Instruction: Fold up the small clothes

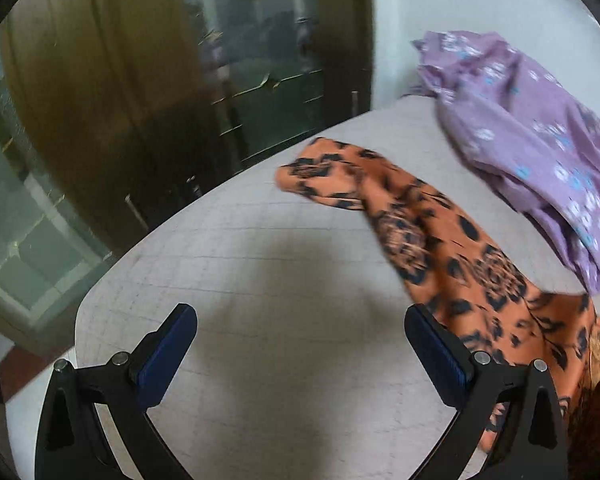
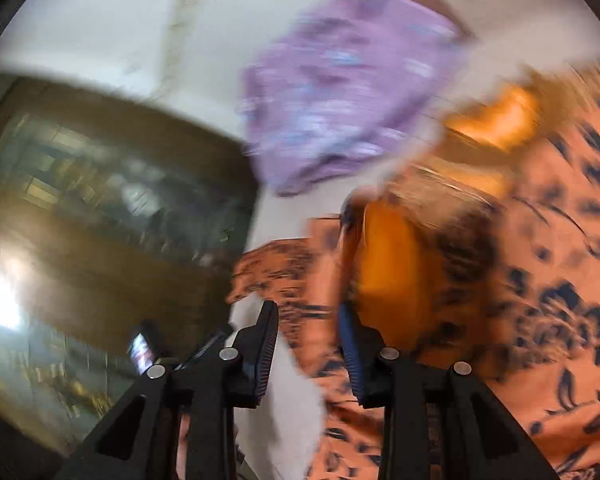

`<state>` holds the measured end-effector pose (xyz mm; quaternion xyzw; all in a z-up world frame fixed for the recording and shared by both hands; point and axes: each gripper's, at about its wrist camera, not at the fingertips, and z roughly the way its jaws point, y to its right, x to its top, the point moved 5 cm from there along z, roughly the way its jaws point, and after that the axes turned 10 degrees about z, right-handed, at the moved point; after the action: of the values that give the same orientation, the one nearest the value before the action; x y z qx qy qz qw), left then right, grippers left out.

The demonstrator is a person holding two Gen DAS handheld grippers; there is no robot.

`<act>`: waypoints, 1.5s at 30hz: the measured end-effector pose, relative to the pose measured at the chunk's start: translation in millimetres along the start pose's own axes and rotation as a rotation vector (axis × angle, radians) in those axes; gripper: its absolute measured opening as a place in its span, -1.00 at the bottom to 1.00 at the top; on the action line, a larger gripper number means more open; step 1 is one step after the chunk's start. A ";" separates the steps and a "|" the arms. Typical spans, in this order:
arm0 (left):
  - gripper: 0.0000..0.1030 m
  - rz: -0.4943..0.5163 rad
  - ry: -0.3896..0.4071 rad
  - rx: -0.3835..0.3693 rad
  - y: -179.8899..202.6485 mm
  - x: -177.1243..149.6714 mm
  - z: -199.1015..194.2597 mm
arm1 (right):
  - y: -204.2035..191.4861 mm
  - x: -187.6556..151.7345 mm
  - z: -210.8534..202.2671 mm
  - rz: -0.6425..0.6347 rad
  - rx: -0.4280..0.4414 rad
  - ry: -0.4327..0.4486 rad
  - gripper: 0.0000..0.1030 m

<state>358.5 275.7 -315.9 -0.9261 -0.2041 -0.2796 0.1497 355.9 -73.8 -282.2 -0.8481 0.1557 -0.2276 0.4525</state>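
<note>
An orange garment with a dark flower print (image 1: 452, 256) lies stretched across the white table (image 1: 260, 360), running from the middle to the lower right. My left gripper (image 1: 300, 320) is wide open and empty over bare table, its right finger (image 1: 440, 352) beside the garment's edge. In the blurred right wrist view the same orange garment (image 2: 540, 300) fills the right side. My right gripper (image 2: 308, 320) has its jaws partly apart, with orange cloth between and under them; a grip on it cannot be made out.
A purple garment with white and blue flowers (image 1: 532, 140) lies heaped at the table's far right, and it also shows in the right wrist view (image 2: 340, 92). A dark wooden cabinet with glass doors (image 1: 180, 80) stands beyond the table's left edge.
</note>
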 end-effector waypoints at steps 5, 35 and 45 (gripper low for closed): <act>1.00 -0.047 -0.033 -0.019 -25.3 1.6 13.1 | 17.8 -4.5 12.5 0.018 -0.137 0.048 0.17; 1.00 -0.493 -0.066 0.121 -201.6 12.3 15.6 | -166.0 -123.0 413.4 -1.181 -0.655 -0.218 0.11; 1.00 -0.424 -0.044 0.107 -173.1 17.2 10.1 | -226.2 -66.3 240.1 -0.804 -0.224 -0.005 -0.85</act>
<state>296.2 435.6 -285.8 -0.8592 -0.4120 -0.2732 0.1320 439.4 247.2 -225.7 -0.8859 -0.1651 -0.3655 0.2331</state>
